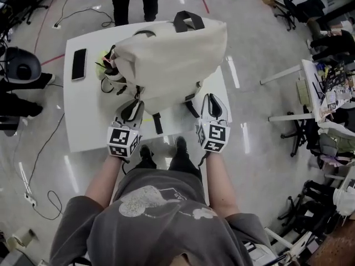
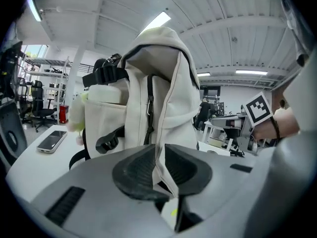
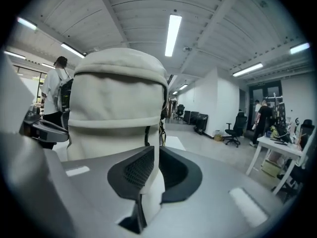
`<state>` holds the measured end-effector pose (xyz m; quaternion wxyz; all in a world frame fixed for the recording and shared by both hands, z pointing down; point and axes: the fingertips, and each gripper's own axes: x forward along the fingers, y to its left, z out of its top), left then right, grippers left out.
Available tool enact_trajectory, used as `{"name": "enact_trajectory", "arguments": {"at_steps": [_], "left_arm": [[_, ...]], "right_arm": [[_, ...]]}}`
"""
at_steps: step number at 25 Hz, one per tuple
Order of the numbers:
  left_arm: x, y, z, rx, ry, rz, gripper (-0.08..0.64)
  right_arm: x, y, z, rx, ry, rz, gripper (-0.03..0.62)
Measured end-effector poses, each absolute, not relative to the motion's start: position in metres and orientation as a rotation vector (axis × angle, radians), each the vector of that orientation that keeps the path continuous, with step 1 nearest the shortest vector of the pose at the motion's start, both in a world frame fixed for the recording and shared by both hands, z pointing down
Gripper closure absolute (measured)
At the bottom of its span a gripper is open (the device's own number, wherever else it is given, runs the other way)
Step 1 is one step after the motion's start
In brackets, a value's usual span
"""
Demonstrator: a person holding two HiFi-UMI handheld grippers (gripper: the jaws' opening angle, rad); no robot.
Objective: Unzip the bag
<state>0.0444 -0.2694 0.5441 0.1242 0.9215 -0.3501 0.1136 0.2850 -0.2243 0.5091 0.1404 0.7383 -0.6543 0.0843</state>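
Bag point(image 1: 172, 60), cream, gripped by left tool point(image 1: 133, 105) and right tool point(image 1: 212, 101).

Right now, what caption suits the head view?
The left tongs and right tongs pinch a cream backpack on a white table, phone beside it.

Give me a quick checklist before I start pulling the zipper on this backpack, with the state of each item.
1. Left hand-held gripper pinching backpack fabric: ok, a fold sits between its pads.
2. Right hand-held gripper pinching backpack fabric: ok.
3. Zipper pull held by a gripper: not ok, it hangs free beyond the left jaws.
4. Backpack resting on the table: ok.
5. Phone out of the way: ok, it lies apart from the backpack on the left.
6. How far the zipper is closed: cannot tell.
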Motion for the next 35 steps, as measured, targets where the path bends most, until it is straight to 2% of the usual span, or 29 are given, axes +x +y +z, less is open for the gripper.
{"name": "enact_trajectory", "arguments": {"at_steps": [3, 16, 28, 35], "left_arm": [[0.043, -0.268, 0.539, 2.720, -0.962, 0.309, 0.509], [0.038, -0.244, 0.514, 2.742, -0.946, 0.200, 0.552], [-0.011, -0.138, 0.495, 2.757, -0.953, 0.193, 0.554], [-0.029, -0.072, 0.471, 2.791, -0.926, 0.168, 0.553]], "right_arm": [[0.277, -0.203, 0.504, 2.178, -1.835, 0.240, 0.591], [0.248, -0.169, 0.488, 2.247, -1.851, 0.213, 0.592], [0.166, -0.065, 0.491, 2.198, -1.945, 0.208, 0.592], [0.150, 0.017, 0.476, 2.256, -1.898, 0.199, 0.592]]}}
